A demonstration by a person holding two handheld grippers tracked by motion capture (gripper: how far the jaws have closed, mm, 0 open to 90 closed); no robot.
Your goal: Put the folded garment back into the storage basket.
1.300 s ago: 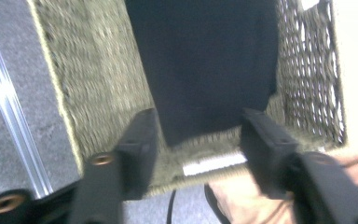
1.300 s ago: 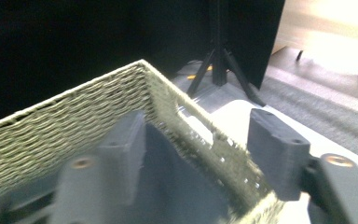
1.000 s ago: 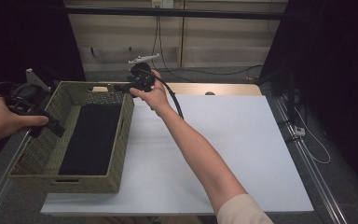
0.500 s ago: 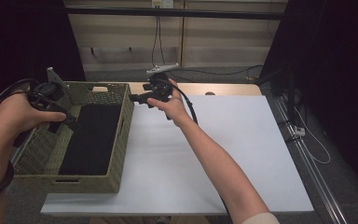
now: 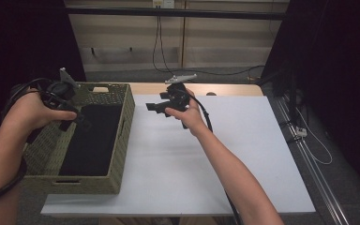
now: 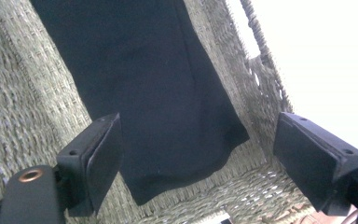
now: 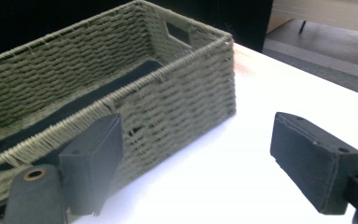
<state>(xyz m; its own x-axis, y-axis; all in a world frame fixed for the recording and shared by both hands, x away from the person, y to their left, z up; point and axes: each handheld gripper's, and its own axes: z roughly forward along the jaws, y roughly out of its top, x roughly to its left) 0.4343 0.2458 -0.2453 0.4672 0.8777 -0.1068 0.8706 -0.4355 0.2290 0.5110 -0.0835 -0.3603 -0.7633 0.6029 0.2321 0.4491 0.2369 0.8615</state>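
An olive woven basket [image 5: 124, 122] stands on the left of the white table [image 5: 225, 154], with a folded black cloth [image 5: 93, 140] lying flat inside. My left gripper [image 5: 77, 119] hovers over the basket's far left part, angled down at the cloth [image 6: 158, 93]. Its jaws have just been opening and stand open with nothing between them [image 6: 196, 163]. My right gripper [image 5: 151, 107] is above the table just right of the basket and points at its wall [image 7: 168, 107]. Its jaws have also just been opening, and nothing is between them [image 7: 196, 158].
A wooden strip [image 5: 234, 89] runs along the table's far edge. Cables [image 5: 159, 51] hang behind it, and a metal rail [image 5: 304, 150] with a white cable runs along the right side. Dark curtains stand on both sides.
The right hand has drawn right and nearer, from over the basket's far corner out over the white table. The left hand has shifted right over the basket. Both pairs of jaws stand wider.
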